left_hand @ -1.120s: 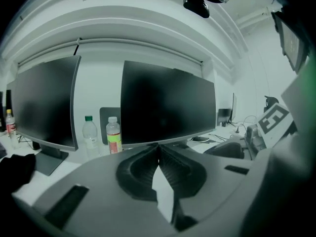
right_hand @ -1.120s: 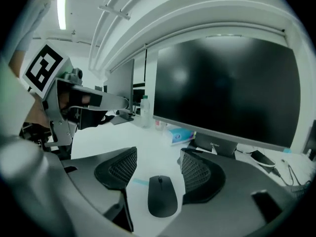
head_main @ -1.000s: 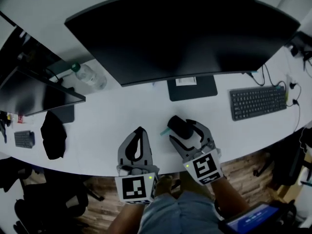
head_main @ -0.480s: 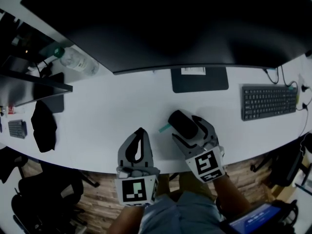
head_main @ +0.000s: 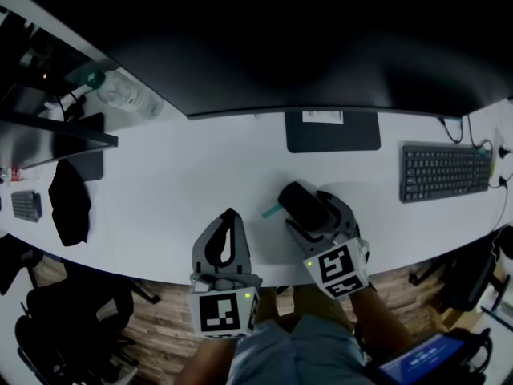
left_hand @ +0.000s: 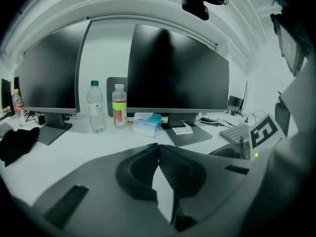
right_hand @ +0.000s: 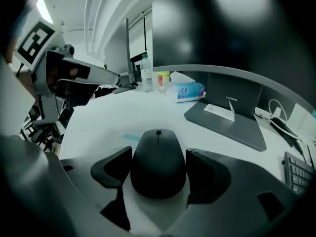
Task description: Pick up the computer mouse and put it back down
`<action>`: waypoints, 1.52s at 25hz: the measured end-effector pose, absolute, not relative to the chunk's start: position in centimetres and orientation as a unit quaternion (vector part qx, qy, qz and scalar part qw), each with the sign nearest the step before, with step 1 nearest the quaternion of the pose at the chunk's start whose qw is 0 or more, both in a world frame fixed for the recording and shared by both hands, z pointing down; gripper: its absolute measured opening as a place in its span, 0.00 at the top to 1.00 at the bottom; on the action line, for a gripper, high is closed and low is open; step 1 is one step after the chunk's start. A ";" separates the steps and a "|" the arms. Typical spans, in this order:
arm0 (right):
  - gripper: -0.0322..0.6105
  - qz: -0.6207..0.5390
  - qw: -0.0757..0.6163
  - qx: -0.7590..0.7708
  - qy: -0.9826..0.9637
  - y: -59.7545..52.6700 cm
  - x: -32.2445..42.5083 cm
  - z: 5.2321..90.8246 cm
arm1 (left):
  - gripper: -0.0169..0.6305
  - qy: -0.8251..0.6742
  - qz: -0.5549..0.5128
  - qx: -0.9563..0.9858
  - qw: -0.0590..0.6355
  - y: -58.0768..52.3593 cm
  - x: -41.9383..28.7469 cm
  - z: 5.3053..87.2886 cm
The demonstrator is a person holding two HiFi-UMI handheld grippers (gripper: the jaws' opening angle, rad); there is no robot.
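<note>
The right claw (head_main: 314,213) stands open. Its jaws have just been opening, and the mouse (right_hand: 158,162) lies between them, flat on the desk, with a pad just beside each flank. Whether the pads brush its sides cannot be told. The left claw (left_hand: 158,146) is closed, its two jaws meeting at the tips with nothing between them. It sits just to the left of the right claw, near the desk's front edge.

The white desk (head_main: 184,183) curves across the whole head view. Over its far side hangs a wide black monitor (head_main: 321,46), its screen dark. A second dark monitor (head_main: 48,139) stands at the far left. The big monitor's flat grey base (head_main: 333,135) rests on the desk straight beyond the mouse, well apart from it, with a slip of white paper (head_main: 323,117) lying on its far edge.

A black keyboard (head_main: 445,171) lies out to the right, away from both claws. A crumpled black cloth (head_main: 68,203) sits on the left part of the desk, close to the second monitor's foot. In the left gripper view two plastic bottles stand upright side by side behind the monitors' gap, a clear one (left_hand: 97,107) and one with a yellow-green label (left_hand: 118,106). A pale blue tissue pack (left_hand: 147,123) lies just to their right.

The mouse itself is black and low, its scroll wheel pointing away from the right claw. A short teal strip (head_main: 271,211) lies on the desk just beside its left front.
</note>
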State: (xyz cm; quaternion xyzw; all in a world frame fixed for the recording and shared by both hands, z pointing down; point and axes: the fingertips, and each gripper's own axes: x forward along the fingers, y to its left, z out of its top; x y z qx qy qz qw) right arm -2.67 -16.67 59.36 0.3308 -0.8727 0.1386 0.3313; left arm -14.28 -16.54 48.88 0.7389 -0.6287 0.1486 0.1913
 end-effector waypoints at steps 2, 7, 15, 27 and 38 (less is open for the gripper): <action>0.40 0.137 0.337 0.329 -0.872 -16.6 -2.6 59.5 | 0.96 -0.628 0.148 0.740 0.190 -16.5 -14.1 48.8; 0.40 0.143 0.340 0.328 -0.870 -16.6 -2.7 59.6 | 0.96 -0.630 0.146 0.739 0.187 -16.6 -14.2 48.4; 0.48 0.144 0.336 0.332 -0.870 -16.8 -2.5 59.5 | 0.96 -0.634 0.142 0.740 0.175 -16.4 -14.3 47.2; 0.48 0.104 0.256 0.395 -0.876 -17.6 -1.6 49.9 | 0.96 -0.621 0.105 0.768 0.112 -16.2 -13.3 40.9; 0.48 -0.001 0.159 0.462 -0.873 -17.0 -0.2 35.0 | 0.96 -0.588 0.034 0.808 0.012 -16.4 -11.3 31.6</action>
